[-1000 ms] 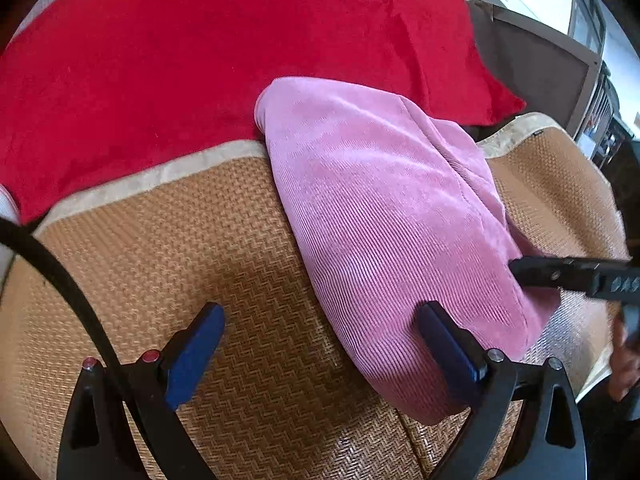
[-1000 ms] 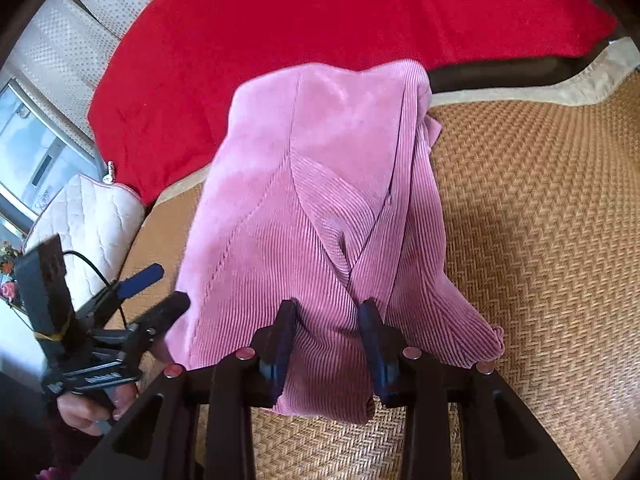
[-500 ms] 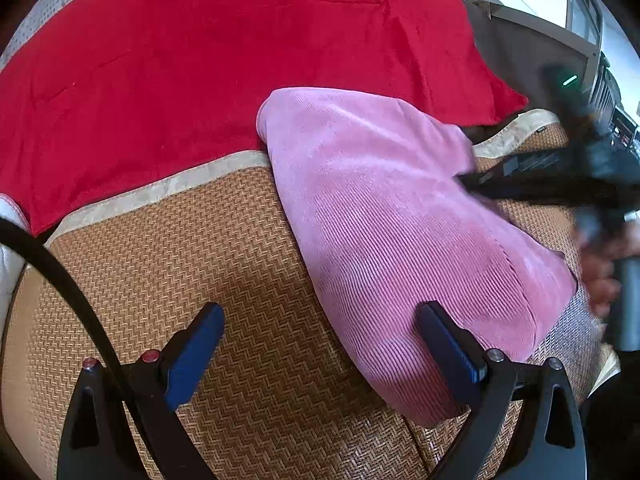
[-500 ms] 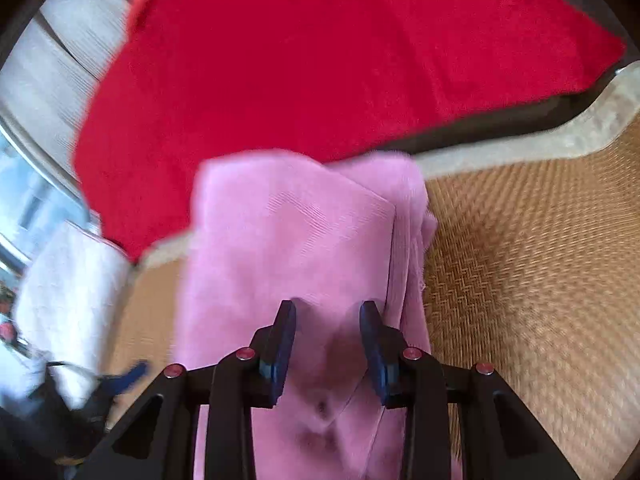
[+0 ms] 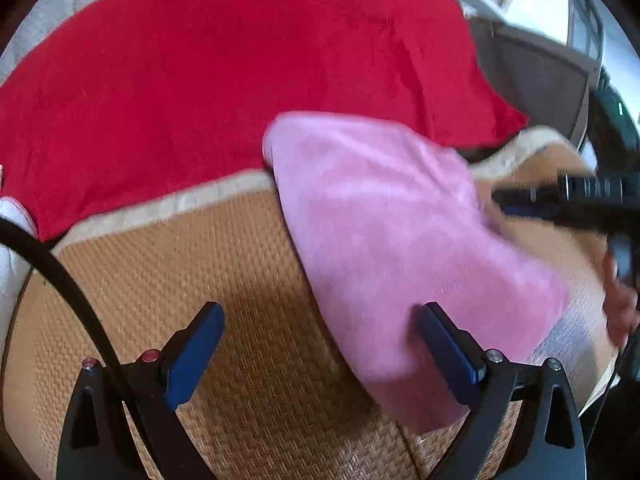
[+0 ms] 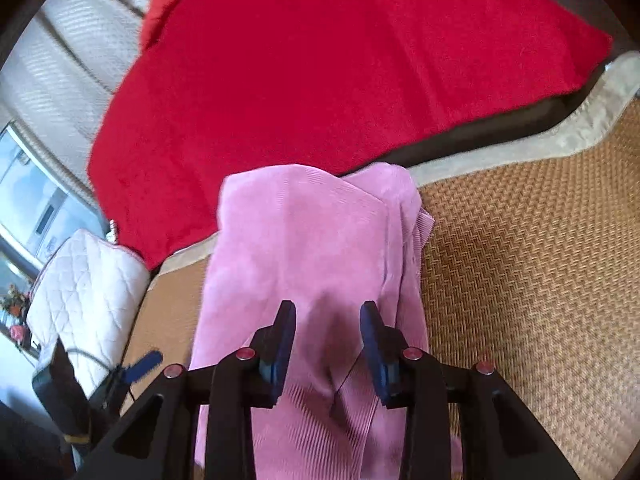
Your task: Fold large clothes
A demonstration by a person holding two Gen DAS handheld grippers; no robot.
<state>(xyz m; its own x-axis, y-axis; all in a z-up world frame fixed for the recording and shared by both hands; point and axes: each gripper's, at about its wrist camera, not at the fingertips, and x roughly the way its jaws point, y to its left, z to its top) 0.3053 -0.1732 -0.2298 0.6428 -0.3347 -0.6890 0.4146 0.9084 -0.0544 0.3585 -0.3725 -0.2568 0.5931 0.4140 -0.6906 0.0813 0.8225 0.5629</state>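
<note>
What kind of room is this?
Probably a living room at home: a pink garment lies on a woven seat mat, with a red blanket behind and a quilted white cushion beside.

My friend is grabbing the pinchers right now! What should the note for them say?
Left gripper: open, empty, above the woven mat.
Right gripper: pinching a bunched fold of the pink garment, lifting it.
Pink garment: already folded narrow, lying on the mat, far end touching the red blanket.
Left to do: bring the held end over, lay it flat, let go.
</note>
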